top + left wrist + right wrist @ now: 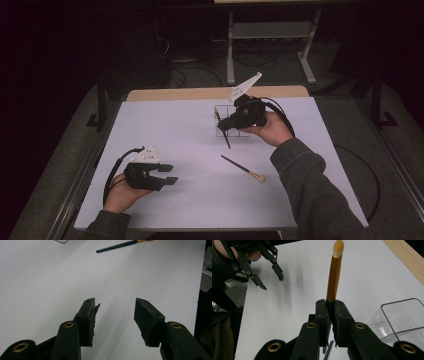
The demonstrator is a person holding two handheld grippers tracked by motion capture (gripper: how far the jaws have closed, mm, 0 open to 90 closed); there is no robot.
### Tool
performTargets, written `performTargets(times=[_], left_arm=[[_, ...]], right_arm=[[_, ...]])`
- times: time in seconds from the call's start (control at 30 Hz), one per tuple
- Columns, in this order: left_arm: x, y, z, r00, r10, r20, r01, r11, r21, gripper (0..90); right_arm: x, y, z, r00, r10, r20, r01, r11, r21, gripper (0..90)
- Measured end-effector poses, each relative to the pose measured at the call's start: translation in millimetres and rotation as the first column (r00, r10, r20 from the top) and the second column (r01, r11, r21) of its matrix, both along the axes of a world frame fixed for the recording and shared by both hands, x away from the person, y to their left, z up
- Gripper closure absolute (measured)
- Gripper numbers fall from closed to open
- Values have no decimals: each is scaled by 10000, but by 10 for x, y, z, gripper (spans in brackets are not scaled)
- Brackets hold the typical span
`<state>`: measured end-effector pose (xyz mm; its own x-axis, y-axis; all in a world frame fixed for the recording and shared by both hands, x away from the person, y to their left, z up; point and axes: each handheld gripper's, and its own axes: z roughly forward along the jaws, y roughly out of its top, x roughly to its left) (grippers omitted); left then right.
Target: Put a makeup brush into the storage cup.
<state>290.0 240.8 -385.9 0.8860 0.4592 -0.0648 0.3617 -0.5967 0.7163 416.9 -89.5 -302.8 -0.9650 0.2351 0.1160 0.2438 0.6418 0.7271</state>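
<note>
Two brushes: one (334,277) clamped in right tool (331,307), one (243,169) on table; left tool (115,315) open, empty.

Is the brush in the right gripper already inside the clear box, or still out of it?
Out. The right gripper is shut on the brush, which sticks up past its jaws; the clear box sits beside them on the table.
</note>
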Motion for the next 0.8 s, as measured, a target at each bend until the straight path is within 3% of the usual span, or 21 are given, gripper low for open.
performTargets(times=[0.23, 0.43, 0.8], left_arm=[[-17, 12, -4, 10000, 68, -4, -68, 9999, -157, 494], [-27, 18, 11, 9999, -25, 116, 24, 10000, 77, 491], [-29, 49, 20, 9999, 5, 153, -6, 10000, 44, 485]], right_arm=[[82, 26, 53, 9998, 37, 175, -37, 10000, 30, 824], [163, 53, 89, 9999, 32, 132, -32, 10000, 1, 825], [282, 51, 158, 9997, -191, 136, 192, 9998, -67, 824]])
